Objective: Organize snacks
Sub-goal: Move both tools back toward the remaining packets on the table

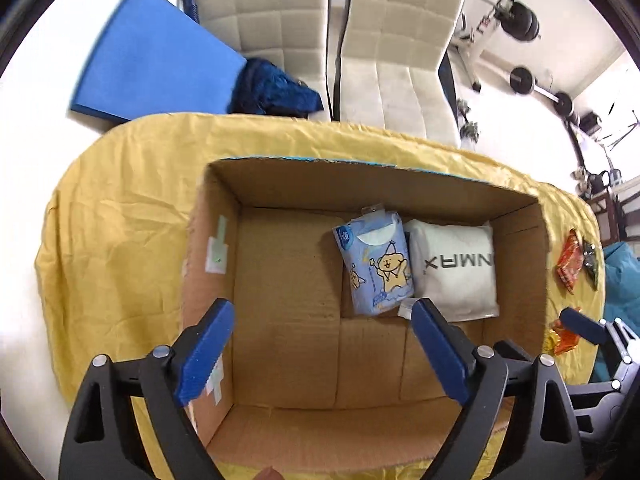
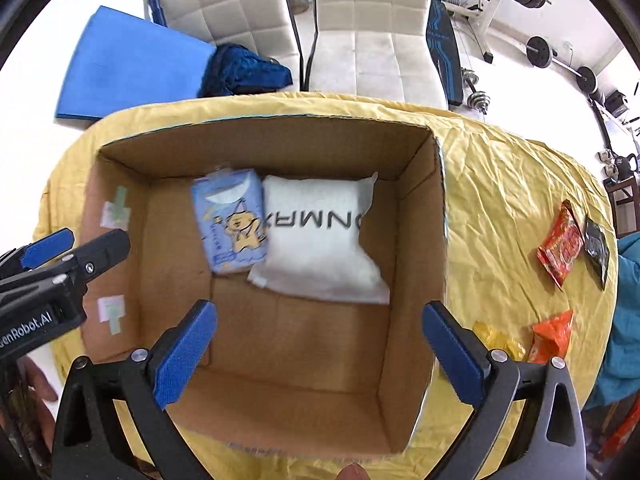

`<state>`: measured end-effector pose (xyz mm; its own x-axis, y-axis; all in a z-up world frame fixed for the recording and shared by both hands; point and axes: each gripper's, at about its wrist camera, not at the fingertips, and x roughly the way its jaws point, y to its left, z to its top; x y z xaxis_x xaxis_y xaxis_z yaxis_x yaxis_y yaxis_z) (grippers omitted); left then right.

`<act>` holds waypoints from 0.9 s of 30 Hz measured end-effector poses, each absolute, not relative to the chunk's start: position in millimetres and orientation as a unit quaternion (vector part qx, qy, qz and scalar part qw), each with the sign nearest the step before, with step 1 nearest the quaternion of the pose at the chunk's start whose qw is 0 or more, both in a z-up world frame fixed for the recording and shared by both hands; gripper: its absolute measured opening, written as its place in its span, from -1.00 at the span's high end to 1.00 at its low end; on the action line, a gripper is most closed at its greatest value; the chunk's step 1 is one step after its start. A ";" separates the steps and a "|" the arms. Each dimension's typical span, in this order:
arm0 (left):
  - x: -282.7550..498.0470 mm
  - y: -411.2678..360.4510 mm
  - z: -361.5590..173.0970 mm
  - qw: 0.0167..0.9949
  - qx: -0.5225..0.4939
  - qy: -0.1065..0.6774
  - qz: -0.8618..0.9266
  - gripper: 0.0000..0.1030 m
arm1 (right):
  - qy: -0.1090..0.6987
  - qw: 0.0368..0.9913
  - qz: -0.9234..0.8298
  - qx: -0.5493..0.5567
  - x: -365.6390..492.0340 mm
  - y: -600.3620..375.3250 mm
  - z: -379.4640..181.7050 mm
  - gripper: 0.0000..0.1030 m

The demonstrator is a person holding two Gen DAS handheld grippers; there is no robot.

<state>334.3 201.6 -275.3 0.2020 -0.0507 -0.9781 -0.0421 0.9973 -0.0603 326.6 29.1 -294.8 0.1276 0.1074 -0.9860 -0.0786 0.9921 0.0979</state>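
Note:
An open cardboard box (image 1: 224, 200) (image 2: 420, 200) stands on the yellow tablecloth. Inside, against the far wall, lie a light blue cartoon pack (image 1: 374, 266) (image 2: 230, 220) and a white pouch (image 1: 456, 268) (image 2: 320, 240), side by side. My left gripper (image 1: 320, 348) hovers open over the box's near half, nothing between its fingers. My right gripper (image 2: 320, 348) is open over the box too, empty. An orange-red snack packet (image 2: 560, 246) (image 1: 570, 260), a dark packet (image 2: 598, 244), an orange wrapper (image 2: 554, 338) (image 1: 560, 338) and a yellow wrapper (image 2: 500, 338) lie on the cloth right of the box.
The yellow-covered table (image 1: 120, 208) (image 2: 512, 184) has bare cloth left and right of the box. Two white padded chairs (image 1: 392, 60) stand behind it, with a blue mat (image 1: 152, 52) and dark blue cloth (image 1: 272, 88) at back left. Gym weights (image 2: 560, 60) stand at back right.

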 end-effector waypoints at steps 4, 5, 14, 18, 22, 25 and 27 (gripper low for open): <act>316.9 198.1 -255.7 0.794 -0.040 0.606 0.003 -0.82 | 0.639 0.766 0.063 0.012 301.0 32.6 -273.1 -1.00; 311.9 196.5 -250.2 0.798 -0.038 0.602 0.002 -0.82 | 0.636 0.769 0.064 0.013 295.3 29.9 -267.2 -1.00; 255.0 184.0 -207.8 0.819 -0.028 0.574 0.008 -0.82 | 0.610 0.788 0.076 0.027 237.6 16.6 -220.3 -1.00; 234.1 176.3 -193.3 0.823 -0.013 0.567 0.016 -0.82 | 0.603 0.792 0.088 0.031 216.7 11.2 -205.6 -1.00; 215.1 170.5 -180.7 0.826 -0.018 0.563 0.023 -0.82 | 0.594 0.797 0.106 0.033 198.9 4.6 -189.9 -1.00; 203.7 162.6 -173.9 0.827 -0.020 0.561 0.035 -0.82 | 0.593 0.795 0.120 0.041 191.0 -5.2 -183.9 -1.00; 198.1 156.4 -170.0 0.828 -0.024 0.559 0.038 -0.82 | 0.593 0.794 0.124 0.045 187.2 -16.7 -180.9 -1.00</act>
<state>198.1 156.4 -170.0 0.3718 0.0356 -0.9276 -0.0898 0.9960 0.0022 187.2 -16.7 -180.9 0.2665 0.2498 -0.9309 -0.1433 0.9654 0.2180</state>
